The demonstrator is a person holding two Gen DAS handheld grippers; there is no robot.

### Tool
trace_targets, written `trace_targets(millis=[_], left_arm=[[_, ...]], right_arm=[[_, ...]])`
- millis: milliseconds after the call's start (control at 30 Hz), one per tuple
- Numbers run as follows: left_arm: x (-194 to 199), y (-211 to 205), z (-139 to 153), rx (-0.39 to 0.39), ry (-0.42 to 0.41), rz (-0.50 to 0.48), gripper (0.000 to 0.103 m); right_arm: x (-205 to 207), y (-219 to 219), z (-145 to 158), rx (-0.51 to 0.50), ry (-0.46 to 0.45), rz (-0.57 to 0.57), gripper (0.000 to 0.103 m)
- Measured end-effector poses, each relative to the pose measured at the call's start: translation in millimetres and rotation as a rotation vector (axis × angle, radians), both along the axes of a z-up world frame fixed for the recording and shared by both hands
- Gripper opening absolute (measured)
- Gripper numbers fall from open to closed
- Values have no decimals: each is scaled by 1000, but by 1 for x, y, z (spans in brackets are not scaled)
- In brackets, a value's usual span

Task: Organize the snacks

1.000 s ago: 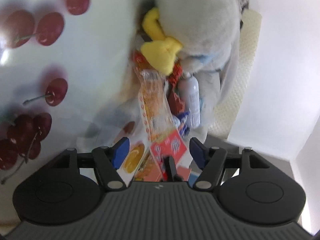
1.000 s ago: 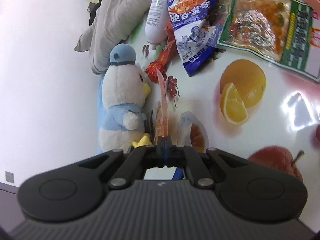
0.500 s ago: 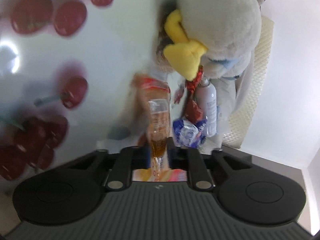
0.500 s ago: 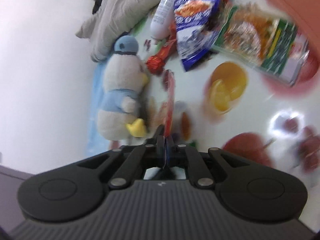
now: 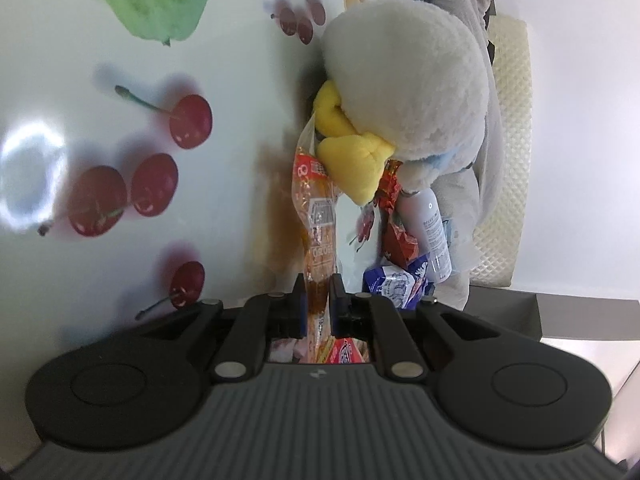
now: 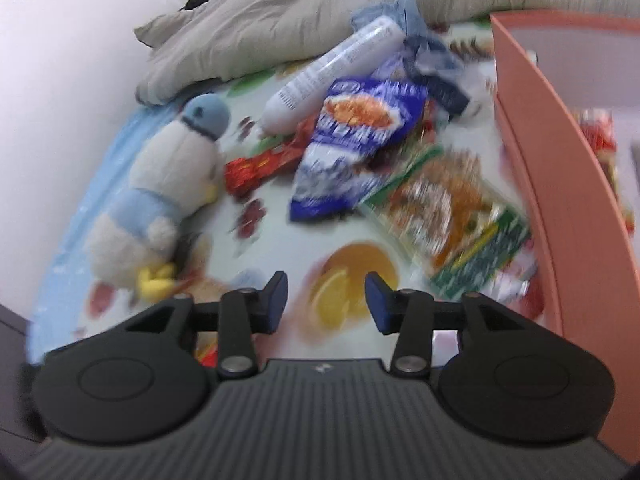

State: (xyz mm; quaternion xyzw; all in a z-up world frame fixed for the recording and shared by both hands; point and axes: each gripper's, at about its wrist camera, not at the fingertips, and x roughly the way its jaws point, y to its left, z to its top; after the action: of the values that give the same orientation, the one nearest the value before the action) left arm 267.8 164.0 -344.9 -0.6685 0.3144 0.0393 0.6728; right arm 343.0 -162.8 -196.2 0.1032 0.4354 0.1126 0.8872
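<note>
The left gripper (image 5: 318, 294) pinches a clear orange snack packet (image 5: 316, 216) beside a plush penguin (image 5: 404, 92), while the right gripper (image 6: 326, 294) fingers are opening, empty, above the table (image 6: 276, 248).

You see a white tablecloth (image 5: 240, 80) printed with red cherries and a green fruit, a grey-white plush toy (image 5: 408, 80) with yellow feet, a blue snack bag (image 6: 360, 140) — and a salmon-pink box (image 6: 560, 184).

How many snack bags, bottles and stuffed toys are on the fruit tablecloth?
Snack bags: 4 (clear orange bag in the left tongs, blue bag, green bag, red wrapper)
Bottles: 1 (white bottle)
Stuffed toys: 1 (plush penguin)
Total: 6
</note>
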Motion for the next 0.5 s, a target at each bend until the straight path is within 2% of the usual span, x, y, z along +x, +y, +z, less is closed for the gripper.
trace_targets(millis=[133,267,367,500], left_arm=[[2,-2,1,20,-2,-15,11],[4,-5,1,28,-5,-21,11],[5,-6,2,30,-10,-25,11],[6,-7,2,41,-15,-30,11]], right_arm=[[16,24,-8,-220,-72,27,45],[21,48,-27,-481,-146,118,44],[21,59,-38,-585,-179,174,44],[18,71,-51,-713,-209,175,44]])
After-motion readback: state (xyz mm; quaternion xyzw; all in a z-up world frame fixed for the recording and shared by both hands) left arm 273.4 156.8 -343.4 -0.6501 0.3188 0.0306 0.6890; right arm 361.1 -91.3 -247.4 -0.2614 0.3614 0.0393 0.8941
